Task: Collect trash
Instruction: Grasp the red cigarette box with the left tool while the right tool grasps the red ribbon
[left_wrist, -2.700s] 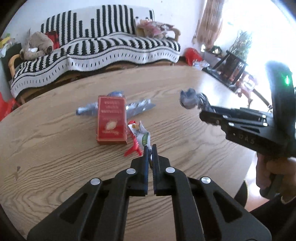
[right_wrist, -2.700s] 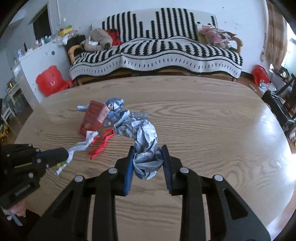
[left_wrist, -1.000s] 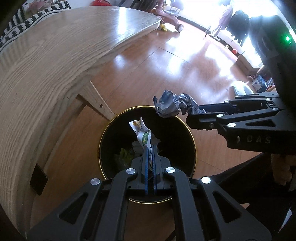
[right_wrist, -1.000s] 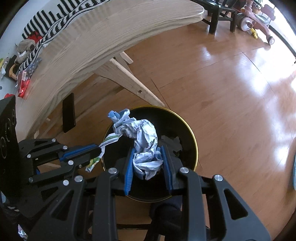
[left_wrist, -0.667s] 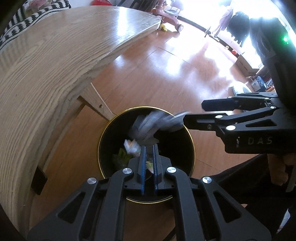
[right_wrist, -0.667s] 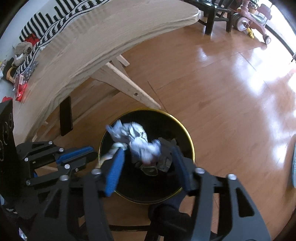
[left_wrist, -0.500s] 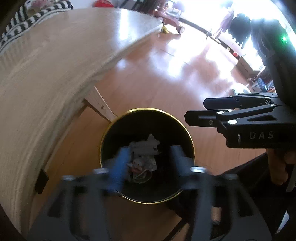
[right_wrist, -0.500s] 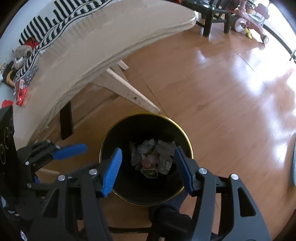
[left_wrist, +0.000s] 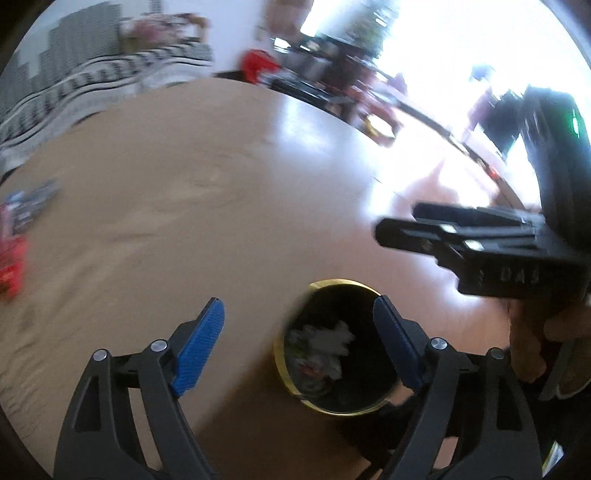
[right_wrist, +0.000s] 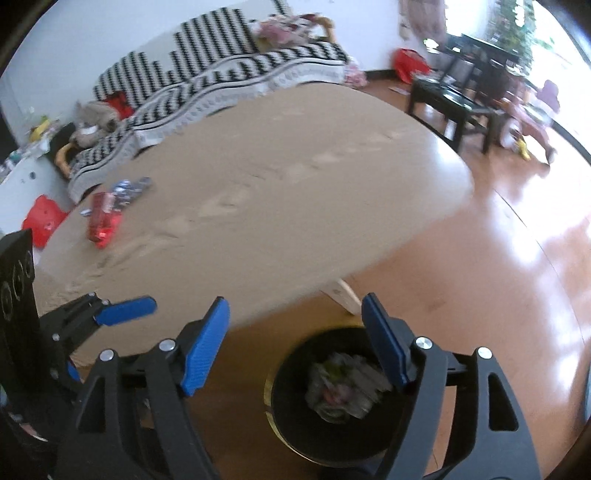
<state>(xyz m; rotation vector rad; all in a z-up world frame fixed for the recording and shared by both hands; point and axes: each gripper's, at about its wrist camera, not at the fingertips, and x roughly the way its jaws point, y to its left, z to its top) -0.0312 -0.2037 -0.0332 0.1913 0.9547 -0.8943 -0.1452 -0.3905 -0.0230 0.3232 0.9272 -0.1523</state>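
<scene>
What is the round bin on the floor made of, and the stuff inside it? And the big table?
The bin looks like dark metal or plastic, glossy, with a shiny gold rim; blur leaves it open. The trash inside looks like crumpled paper and thin wrappers: creased, pale, with bits of print. The table looks like light wood with a smooth sheen near its edge.

We are listing a wooden table (right_wrist: 258, 192) with a matt, grained top, a glossy wooden floor (right_wrist: 498, 277) throwing back window light, and a black bin (right_wrist: 332, 439) with a shiny gold metal rim holding crumpled paper trash (right_wrist: 343, 384). We are also noting matt black plastic on the left gripper (left_wrist: 299, 347) and right gripper (right_wrist: 295, 347), whose ribbed blue pads (right_wrist: 205, 347) look rubbery. We are adding a striped cloth cover on the sofa (right_wrist: 221, 70) and a glossy red packet (right_wrist: 103, 219) on the table.
</scene>
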